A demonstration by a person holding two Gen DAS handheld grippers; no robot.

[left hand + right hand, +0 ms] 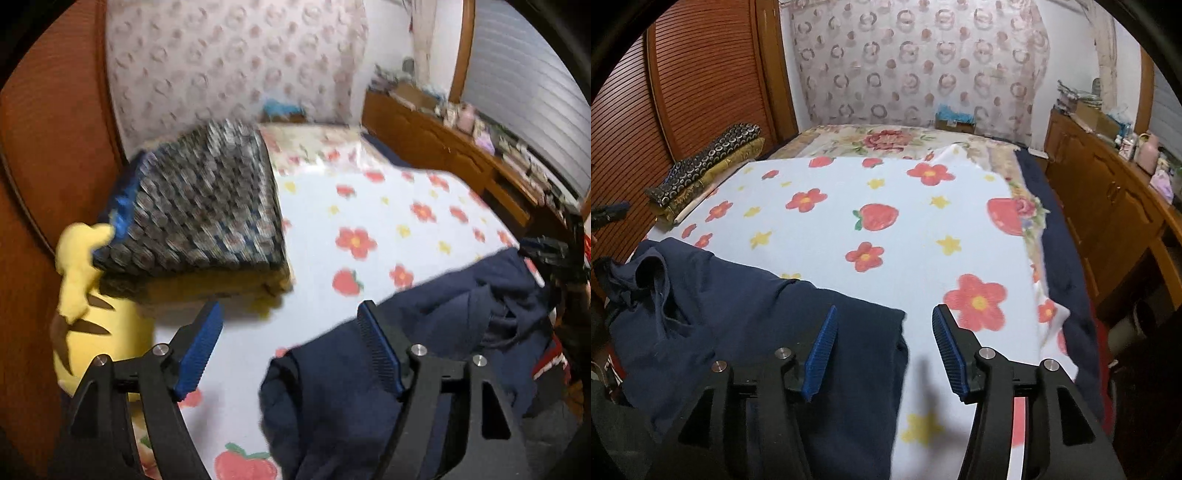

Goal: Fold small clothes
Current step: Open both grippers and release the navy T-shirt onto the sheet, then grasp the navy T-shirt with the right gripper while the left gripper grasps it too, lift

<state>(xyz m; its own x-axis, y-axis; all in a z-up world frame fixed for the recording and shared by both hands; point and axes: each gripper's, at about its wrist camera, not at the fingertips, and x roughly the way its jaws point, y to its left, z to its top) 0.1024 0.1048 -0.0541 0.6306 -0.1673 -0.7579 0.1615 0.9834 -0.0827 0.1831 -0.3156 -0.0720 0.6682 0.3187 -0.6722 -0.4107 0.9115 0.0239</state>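
A dark navy garment lies crumpled on a white blanket printed with red flowers and strawberries. My left gripper is open above the garment's left edge, its right finger over the cloth, holding nothing. In the right wrist view the garment spreads over the near left of the blanket, rumpled at its far left end. My right gripper is open over the garment's right edge and is empty.
A stack of patterned folded cushions and a yellow plush toy sit at the left by a wooden slatted wall. A wooden cabinet with clutter runs along the right side of the bed.
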